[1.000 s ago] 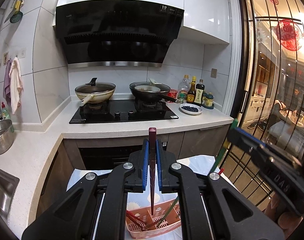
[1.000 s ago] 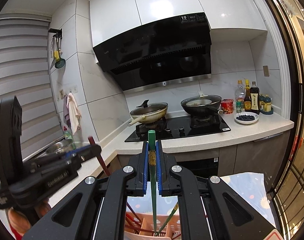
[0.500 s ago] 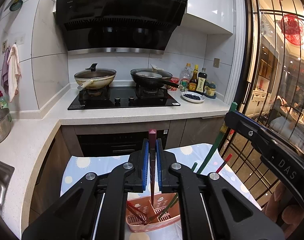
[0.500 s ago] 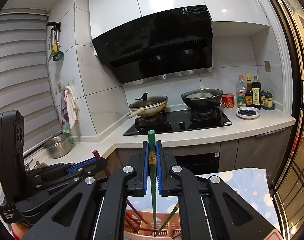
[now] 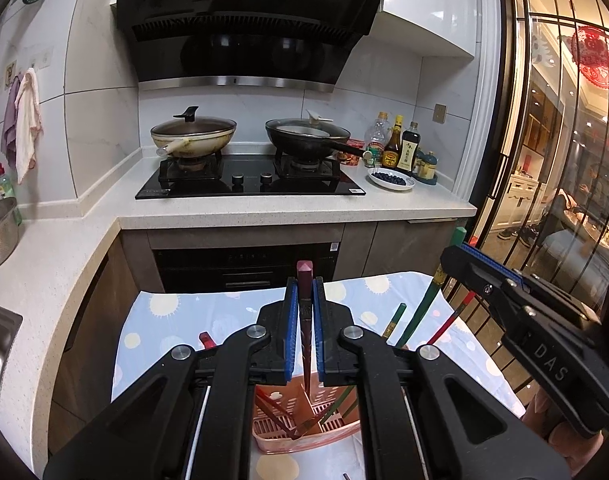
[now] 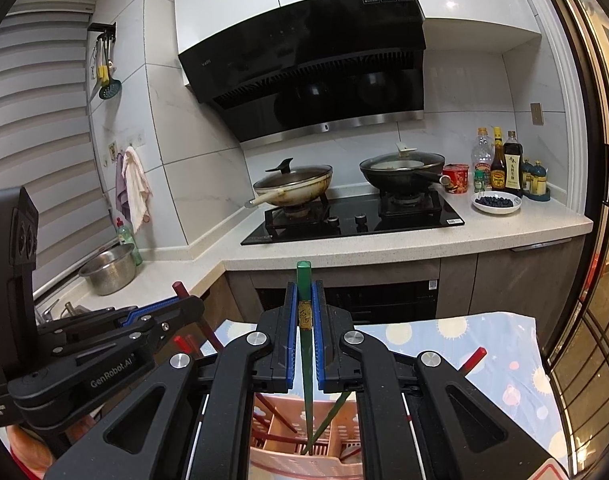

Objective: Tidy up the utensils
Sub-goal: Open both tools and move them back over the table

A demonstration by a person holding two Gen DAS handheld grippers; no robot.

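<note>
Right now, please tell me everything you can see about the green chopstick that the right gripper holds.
The green chopstick is a long, slim stick with a squared top end and a gold patterned band a little below it; it looks like lacquered wood or plastic. It stands almost upright, clamped between the blue pads of the right gripper. Its top sticks out above the pads, and its lower end reaches down into the pink slotted basket, among other green and red chopsticks. Whether the tip touches the basket floor cannot be told.
</note>
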